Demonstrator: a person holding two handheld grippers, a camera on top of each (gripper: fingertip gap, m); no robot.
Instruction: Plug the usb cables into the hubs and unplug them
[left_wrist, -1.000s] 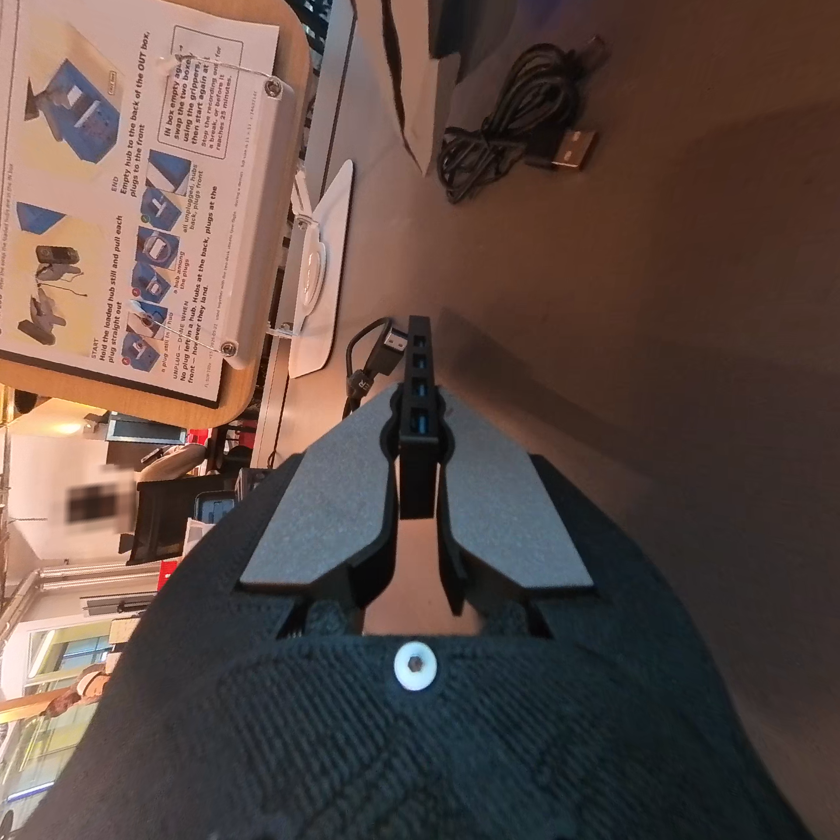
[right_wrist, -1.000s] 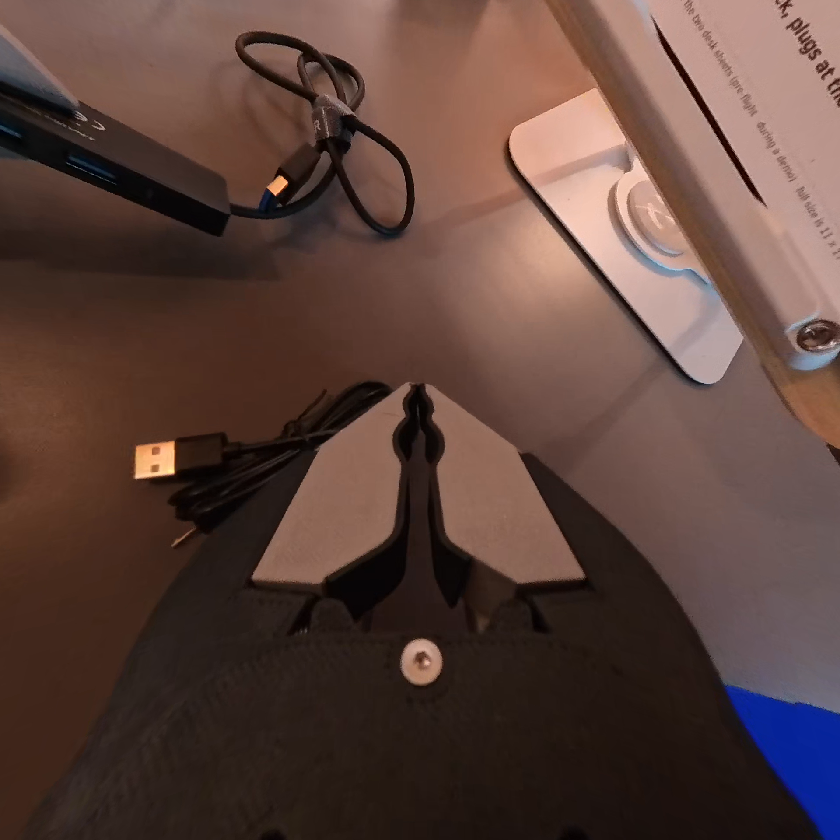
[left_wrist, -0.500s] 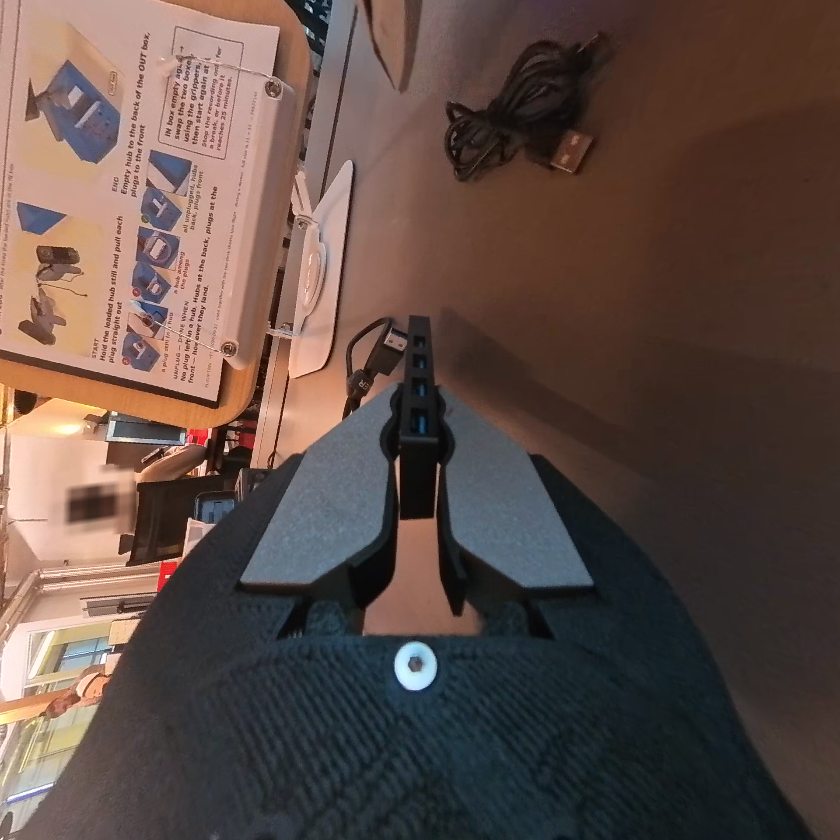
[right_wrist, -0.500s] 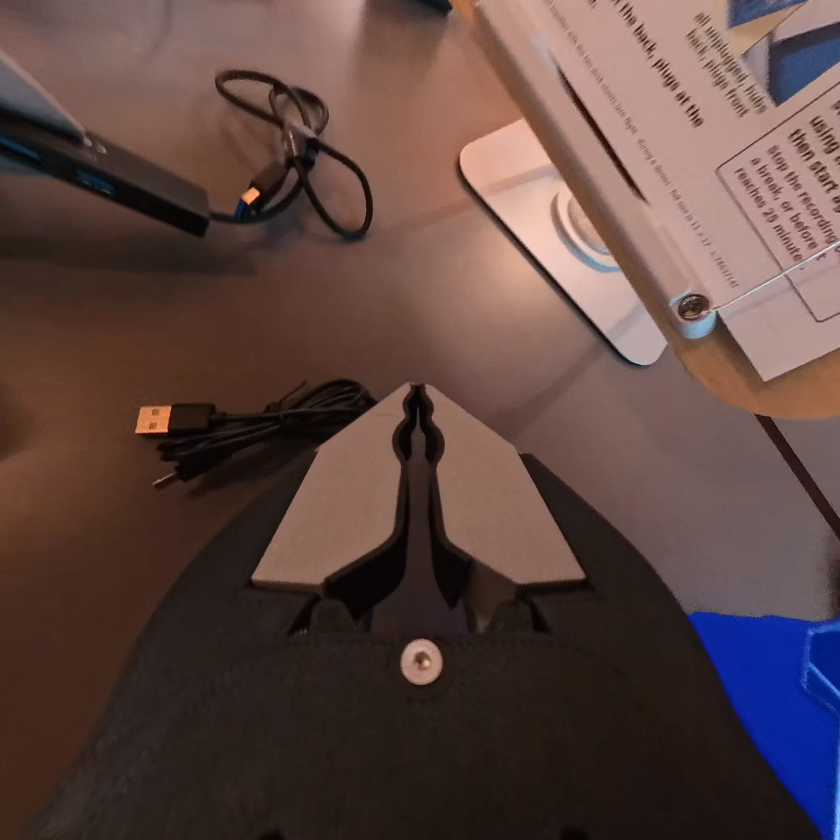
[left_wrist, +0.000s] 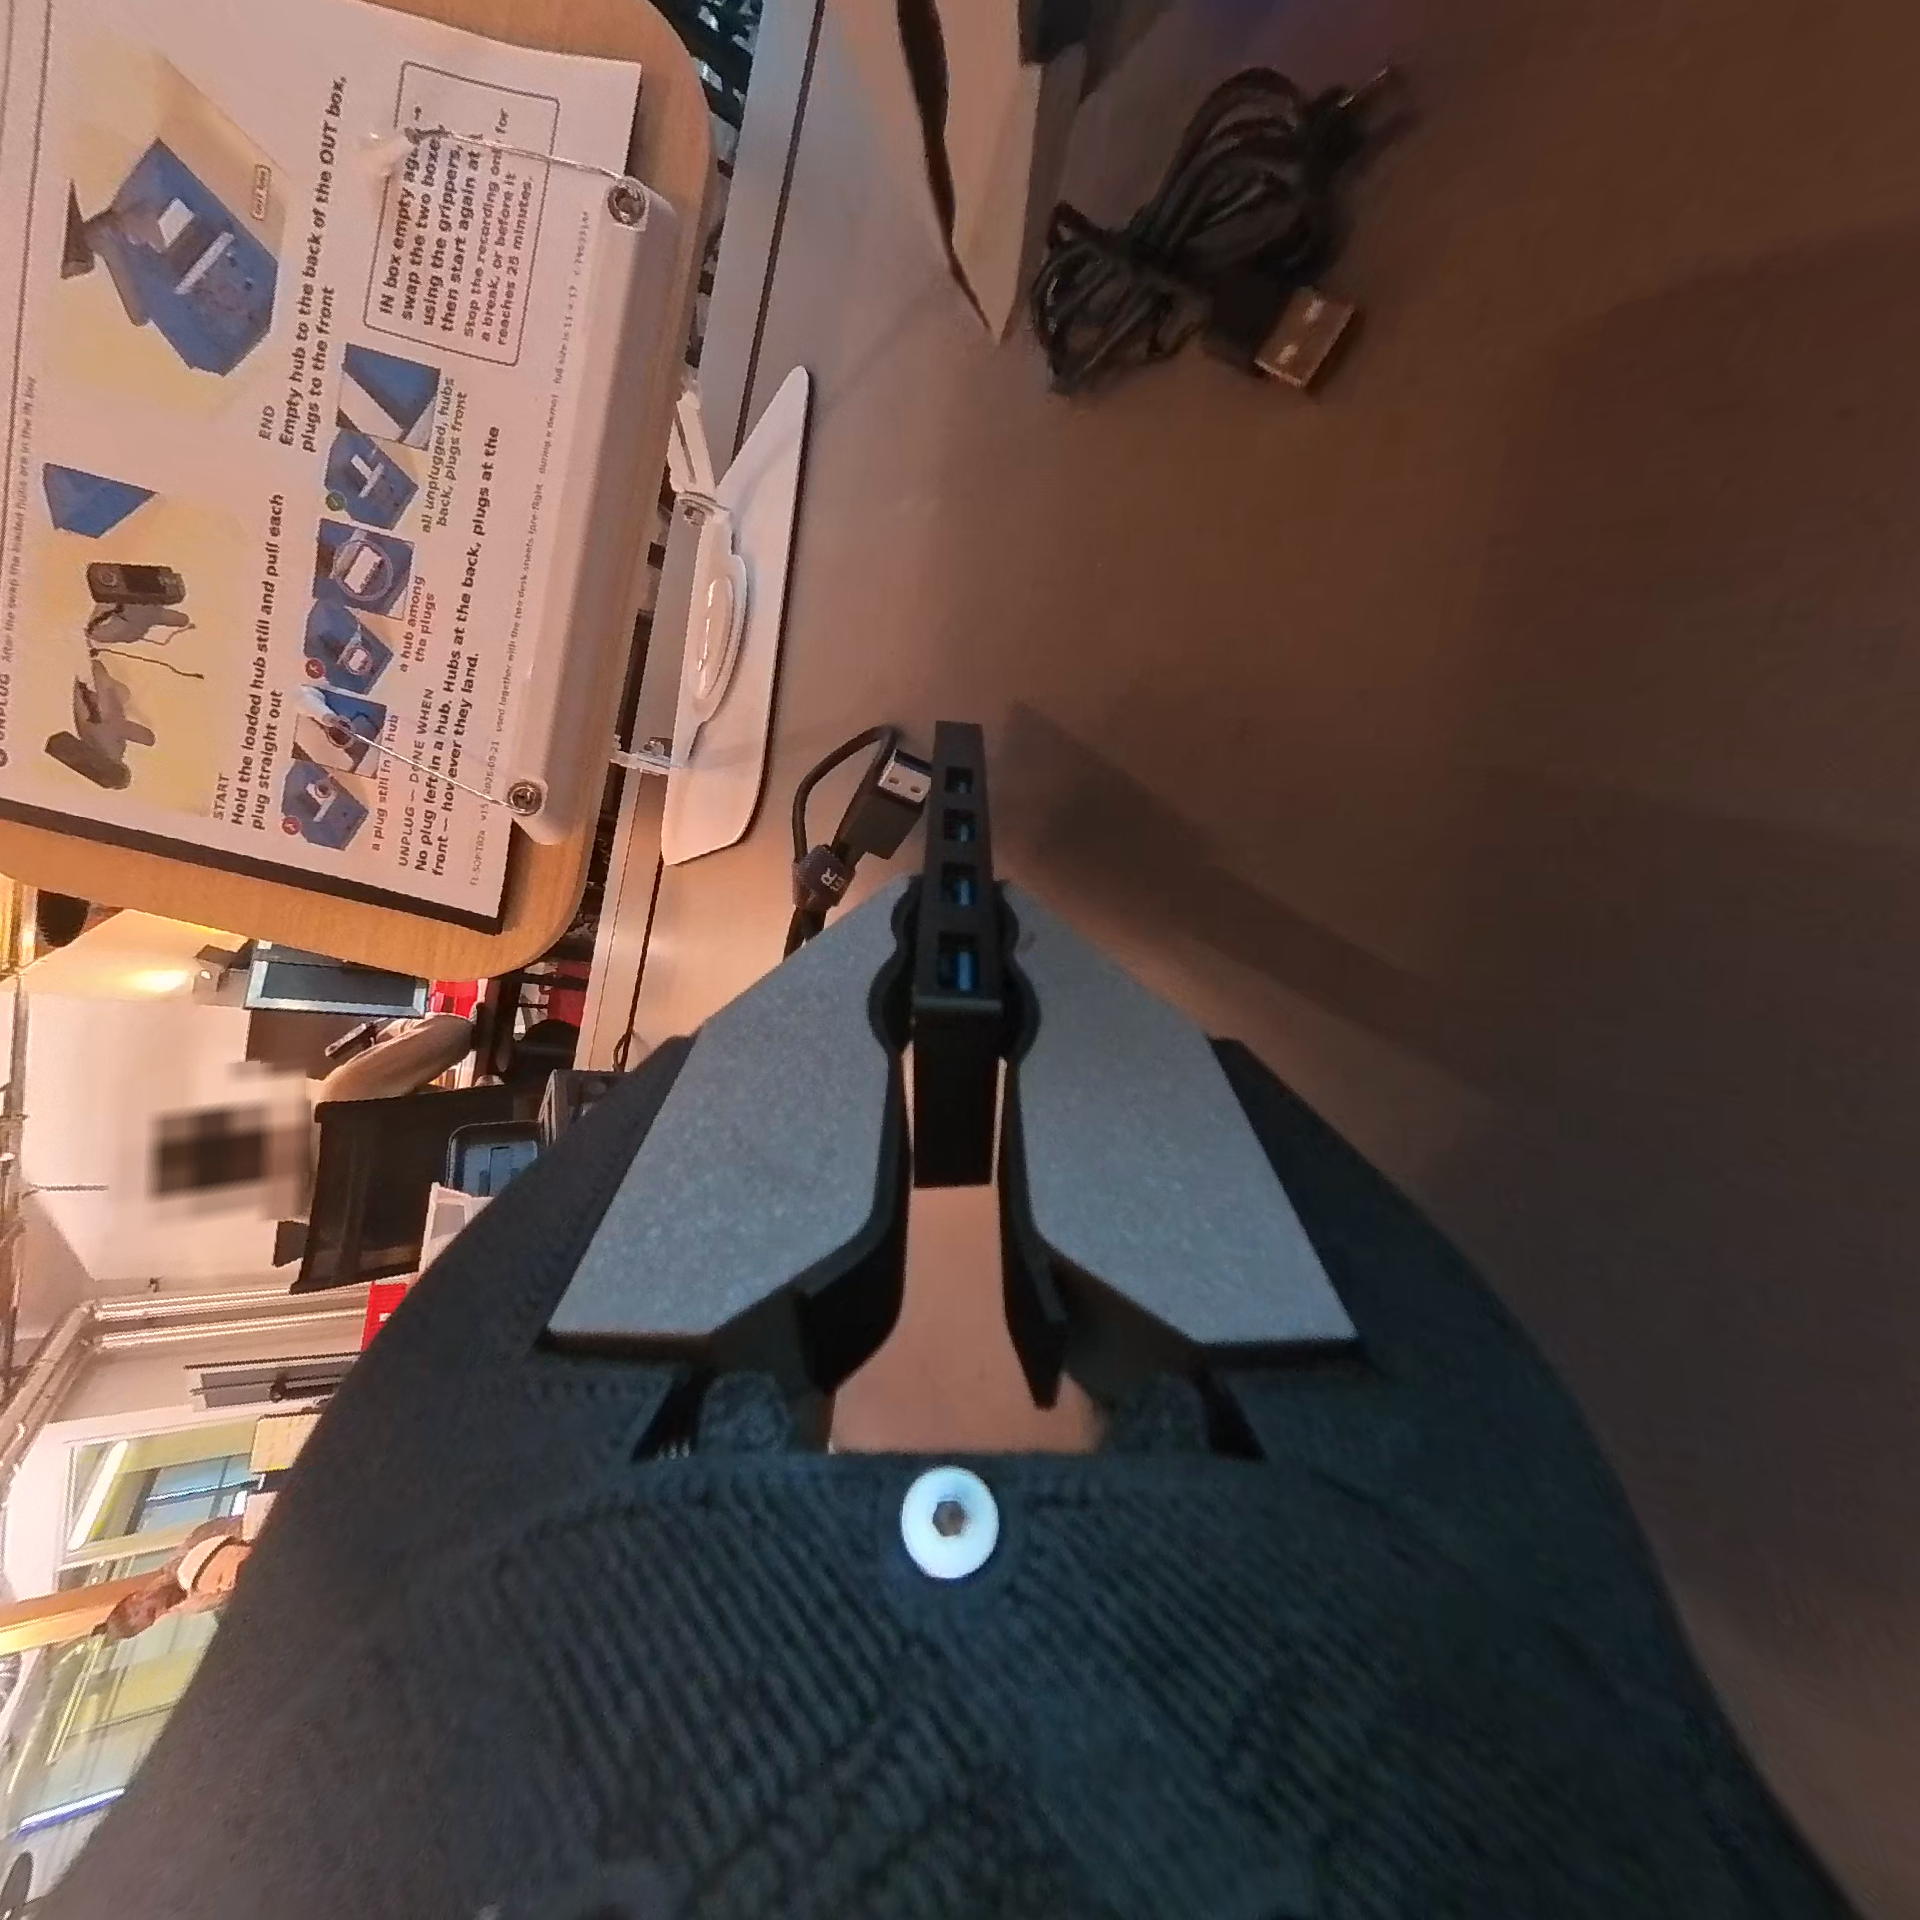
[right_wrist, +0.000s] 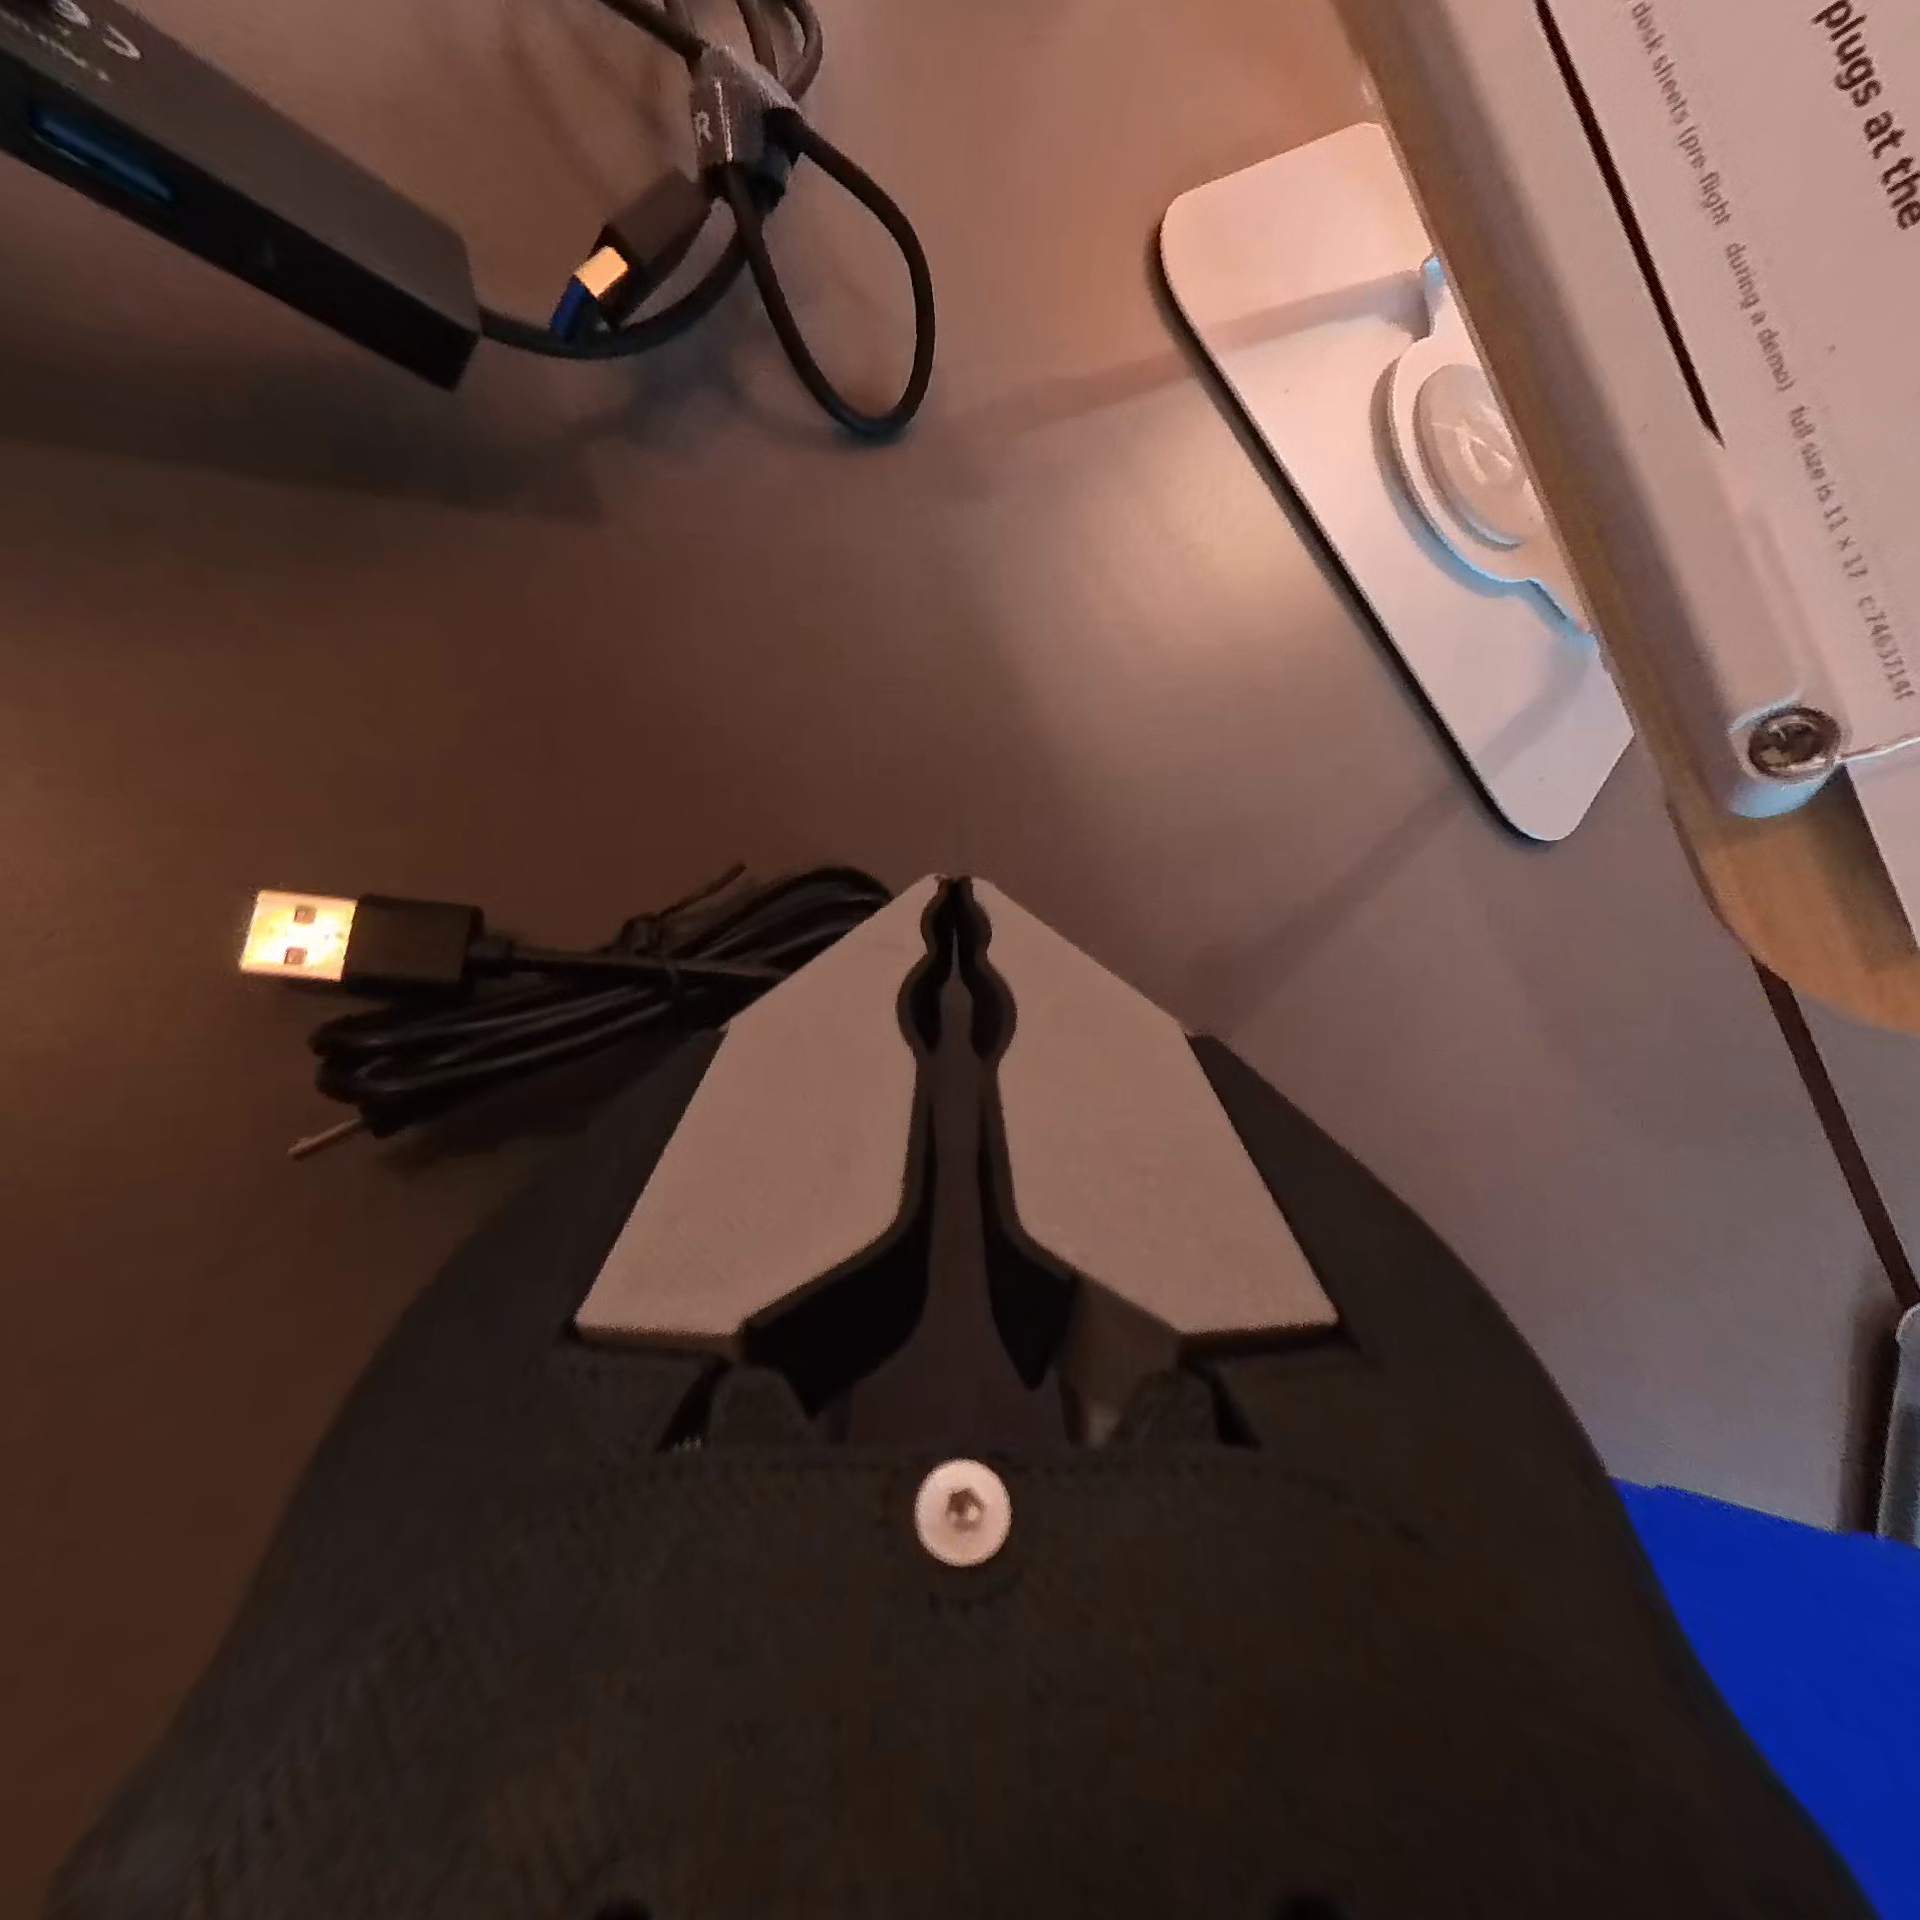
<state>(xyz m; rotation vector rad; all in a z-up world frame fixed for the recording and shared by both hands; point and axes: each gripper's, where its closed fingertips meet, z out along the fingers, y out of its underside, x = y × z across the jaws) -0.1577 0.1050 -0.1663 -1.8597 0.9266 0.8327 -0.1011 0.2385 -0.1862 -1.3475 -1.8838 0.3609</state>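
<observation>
The left gripper (left_wrist: 956, 914) is clamping the black hub (left_wrist: 953, 997) edge-on between its fingertips, holding it raised over the dark table (left_wrist: 1507, 935) with its row of empty ports facing the camera; the hub's own short lead (left_wrist: 831, 831) is hanging coiled and strapped beyond its far end, its plug (left_wrist: 902, 787) lying loose beside the hub; farther off, a bundled black usb cable (left_wrist: 1174, 239) is lying on the table, its metal plug (left_wrist: 1304, 338) plugged into nothing.

The right gripper (right_wrist: 954, 883) is hovering low over the table with its tips pressed together and nothing between them; the bundled cable (right_wrist: 540, 997) is lying just to the left of those tips, partly hidden under the finger; beyond, the hub (right_wrist: 239, 208) is showing at the top left, well apart from the right gripper; a white stand base (right_wrist: 1351, 436) is resting on the table to the right, carrying a wooden board with a printed sheet (right_wrist: 1714, 312); a blue box corner (right_wrist: 1787, 1662) is showing at the near right, its contents out of view.
</observation>
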